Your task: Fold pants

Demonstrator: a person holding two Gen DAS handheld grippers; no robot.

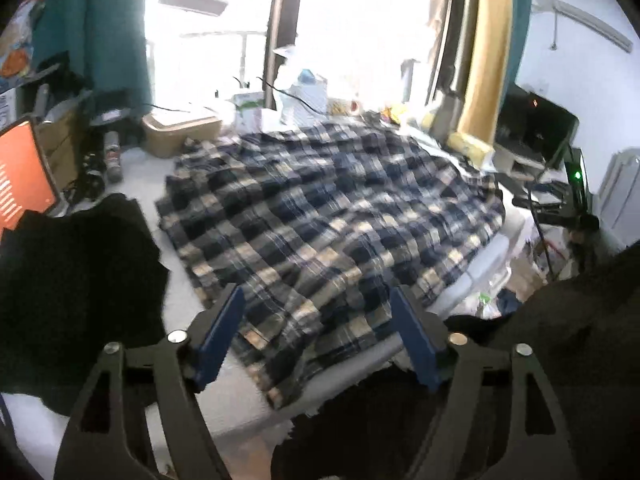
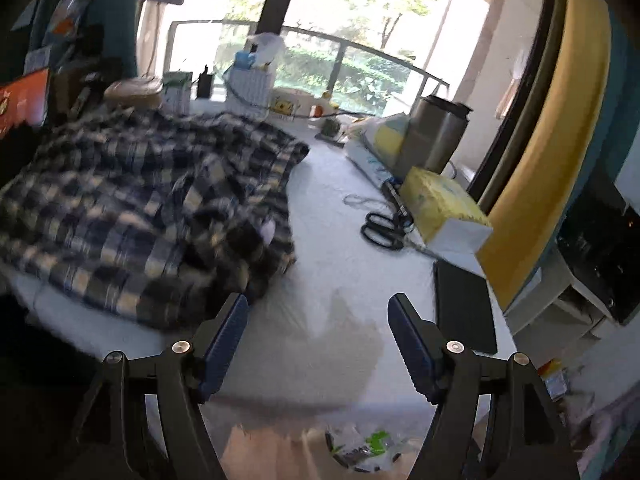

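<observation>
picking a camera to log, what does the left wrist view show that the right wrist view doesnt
Left wrist only: a black garment beside the plaid pants and a spray can. Right wrist only: scissors, a yellow box and a metal tumbler on the white table. Both: the pants, each view's own open, empty gripper, left, right.

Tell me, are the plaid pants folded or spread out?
Mostly spread: the plaid pants cover much of the white table, rumpled, no neat fold.

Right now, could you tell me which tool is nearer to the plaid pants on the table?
Left. The left tool is open right over the near edge of the plaid pants. The right tool is open over bare table, with the pants off to its left.
</observation>
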